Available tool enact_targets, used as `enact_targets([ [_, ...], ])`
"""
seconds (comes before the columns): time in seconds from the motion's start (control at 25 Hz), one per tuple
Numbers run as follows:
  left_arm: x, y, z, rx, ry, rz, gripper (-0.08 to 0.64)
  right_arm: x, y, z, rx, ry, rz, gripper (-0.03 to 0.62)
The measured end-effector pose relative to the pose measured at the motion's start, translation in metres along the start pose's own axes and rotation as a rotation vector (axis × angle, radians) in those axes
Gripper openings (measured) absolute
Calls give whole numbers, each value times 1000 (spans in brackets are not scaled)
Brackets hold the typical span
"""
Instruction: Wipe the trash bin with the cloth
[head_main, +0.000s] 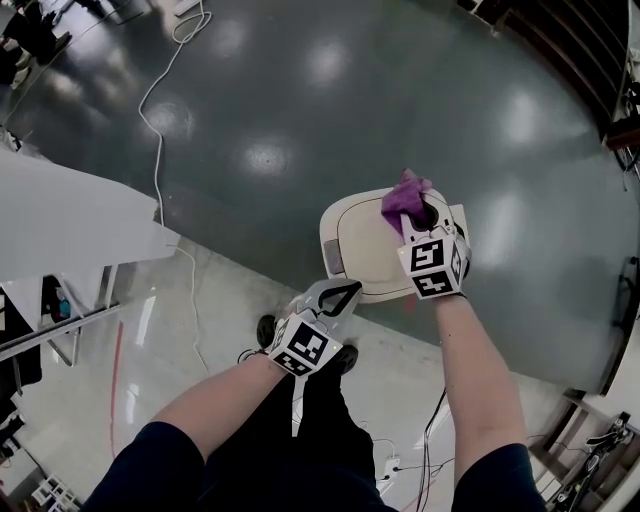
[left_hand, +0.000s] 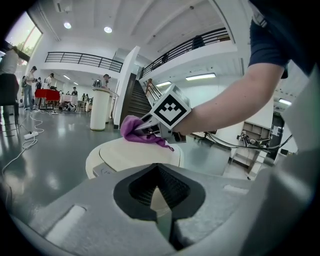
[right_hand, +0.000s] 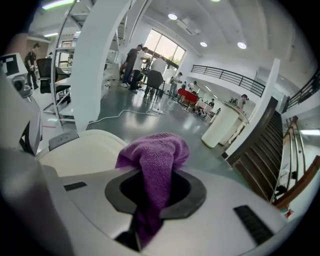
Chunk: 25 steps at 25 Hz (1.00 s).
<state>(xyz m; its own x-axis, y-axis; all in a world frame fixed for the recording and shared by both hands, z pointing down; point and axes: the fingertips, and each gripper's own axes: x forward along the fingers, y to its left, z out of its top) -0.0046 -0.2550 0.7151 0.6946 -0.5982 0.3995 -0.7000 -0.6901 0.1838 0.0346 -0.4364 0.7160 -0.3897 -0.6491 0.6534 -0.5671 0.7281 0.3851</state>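
A cream trash bin with a rounded lid (head_main: 365, 245) stands on the floor in front of me. My right gripper (head_main: 418, 212) is over the far right part of the lid, shut on a purple cloth (head_main: 404, 196) that bunches out past its fingertips. The right gripper view shows the cloth (right_hand: 156, 159) hanging through the jaws, with the lid (right_hand: 87, 150) below and to the left. My left gripper (head_main: 338, 294) hovers at the lid's near edge, shut and holding nothing. In the left gripper view the lid (left_hand: 127, 155), the cloth (left_hand: 134, 131) and the right gripper (left_hand: 146, 131) lie ahead.
A white cable (head_main: 158, 110) trails across the grey floor at the left. A white table (head_main: 70, 215) stands at the left edge. More cables (head_main: 430, 440) lie near my feet. A white column (left_hand: 100, 109), a staircase (left_hand: 134, 102) and several people are far behind.
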Motion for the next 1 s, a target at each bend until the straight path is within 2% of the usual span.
enact_targets([
  [0.36, -7, 6, -18, -35, 8, 37, -9, 8, 70, 45, -165, -60, 112, 71],
  [0.72, -6, 5, -20, -34, -1, 59, -9, -1, 133, 65, -275, -117, 235, 71],
  [0.84, -7, 5, -20, -35, 0, 64, -9, -10, 137, 61, -303, -140, 252, 71],
  [1.0, -6, 6, -22, -37, -3, 76, -9, -20, 113, 42, -280, -139, 221, 71],
])
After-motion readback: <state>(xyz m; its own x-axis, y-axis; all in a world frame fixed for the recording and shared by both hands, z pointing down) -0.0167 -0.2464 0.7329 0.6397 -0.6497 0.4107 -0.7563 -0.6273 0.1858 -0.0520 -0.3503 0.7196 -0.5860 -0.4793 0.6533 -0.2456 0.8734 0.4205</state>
